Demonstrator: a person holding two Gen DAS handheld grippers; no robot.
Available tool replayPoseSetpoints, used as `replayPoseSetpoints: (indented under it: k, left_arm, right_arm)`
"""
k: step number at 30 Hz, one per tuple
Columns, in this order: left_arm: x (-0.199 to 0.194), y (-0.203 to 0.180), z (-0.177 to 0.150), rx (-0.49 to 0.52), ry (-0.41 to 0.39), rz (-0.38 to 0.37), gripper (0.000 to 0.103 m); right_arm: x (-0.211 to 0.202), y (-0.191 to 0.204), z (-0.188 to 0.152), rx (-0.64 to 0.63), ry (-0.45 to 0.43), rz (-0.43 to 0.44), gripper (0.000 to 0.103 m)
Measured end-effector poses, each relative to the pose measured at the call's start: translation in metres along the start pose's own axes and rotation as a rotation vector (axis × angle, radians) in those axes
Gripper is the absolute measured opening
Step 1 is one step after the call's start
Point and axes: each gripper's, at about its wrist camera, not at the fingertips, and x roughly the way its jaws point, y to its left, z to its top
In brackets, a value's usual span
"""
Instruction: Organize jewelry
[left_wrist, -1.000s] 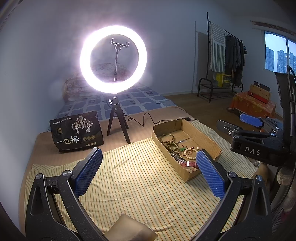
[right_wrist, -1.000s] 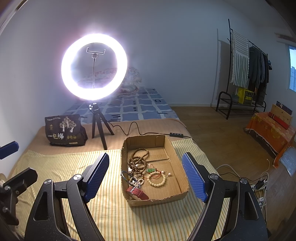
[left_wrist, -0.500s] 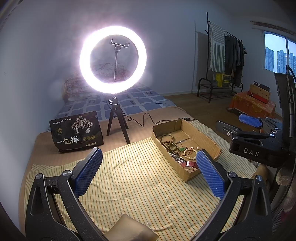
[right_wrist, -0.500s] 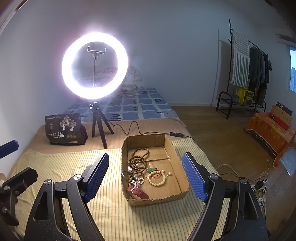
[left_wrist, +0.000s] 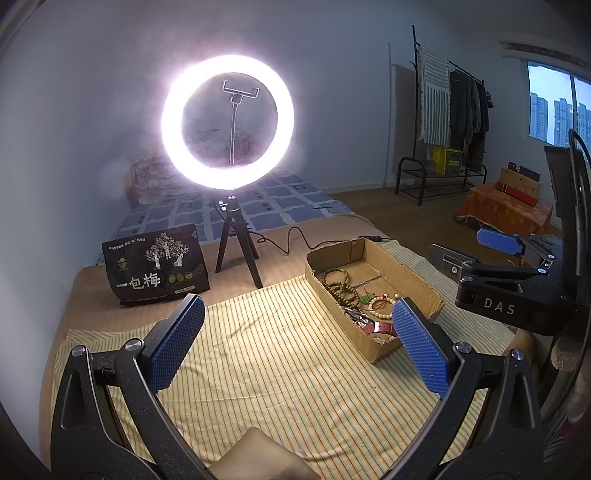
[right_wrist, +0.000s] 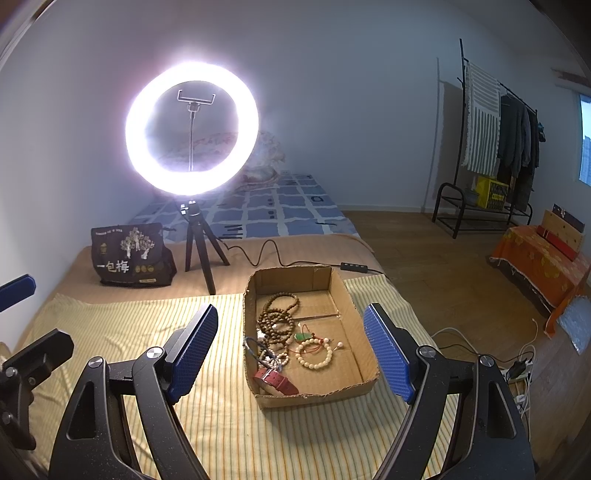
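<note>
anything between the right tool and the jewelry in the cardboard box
Nothing visible blocks it. The right tool hangs open above the open-topped cardboard box, with the jewelry lying uncovered on its floor; only the box's low walls surround it.

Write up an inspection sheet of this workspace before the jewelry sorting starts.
Surface: striped yellow cloth over a tan cover, bare beside the box.
Job's things: cardboard box holds brown bead strands, a pale bead bracelet, a green pendant and a red watch strap.
Clutter: black snack bag and lit ring light on a tripod behind the cloth.
Grippers: left gripper and right gripper both open, nothing held.
Cables: ring light cable runs behind the box; more cords on the floor at right.
Surroundings: bed, clothes rack, wooden floor.
</note>
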Motion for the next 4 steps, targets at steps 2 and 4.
replayPoseSetpoints:
  k: [2, 4]
  left_arm:
    - [-0.0006, -0.0004, -0.0008, 0.012, 0.000, 0.004, 0.103]
    - [-0.0001, 0.0011, -0.0017, 0.005, 0.005, 0.003, 0.103]
  right_arm:
    - [-0.0002, 0.0000, -0.0006, -0.001, 0.002, 0.001, 0.081]
    - [0.0005, 0.0008, -0.0003, -0.003, 0.002, -0.001, 0.081]
